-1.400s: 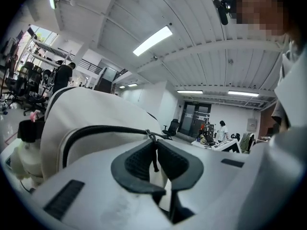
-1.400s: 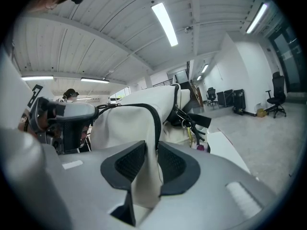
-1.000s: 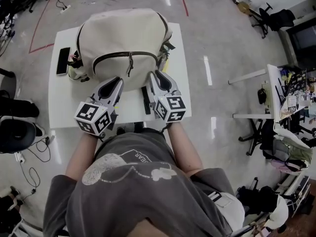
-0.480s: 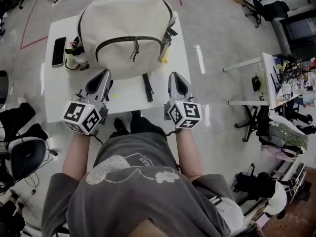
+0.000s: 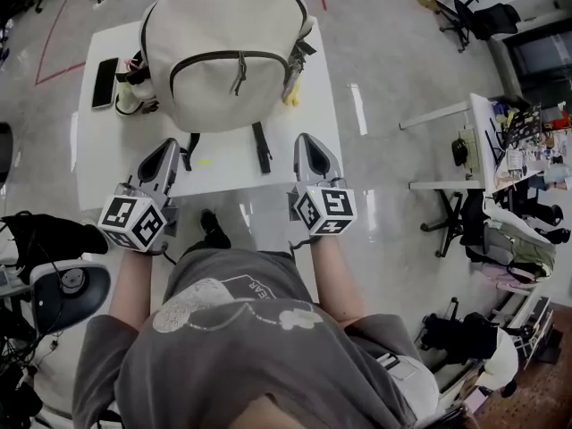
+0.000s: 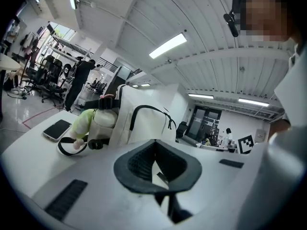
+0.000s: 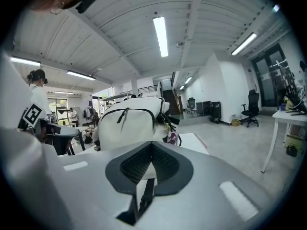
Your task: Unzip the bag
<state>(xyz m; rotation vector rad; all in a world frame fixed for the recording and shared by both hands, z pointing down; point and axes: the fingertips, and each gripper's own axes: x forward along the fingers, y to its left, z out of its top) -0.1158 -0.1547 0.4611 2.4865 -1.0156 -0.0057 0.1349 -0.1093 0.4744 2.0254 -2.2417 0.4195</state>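
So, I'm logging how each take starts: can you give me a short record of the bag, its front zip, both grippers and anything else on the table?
bag: cream backpack on the white table
front zip: closed, pull hanging near the middle
left gripper: shut, empty, short of the bag
right gripper: shut, empty, short of the bag
other: dark phone left of the bag
unzipping: not begun

Bright ceiling strip lights [image 7: 160, 36] glare off the glossy floor [image 5: 359, 107], while fisheye edges bend and darken.
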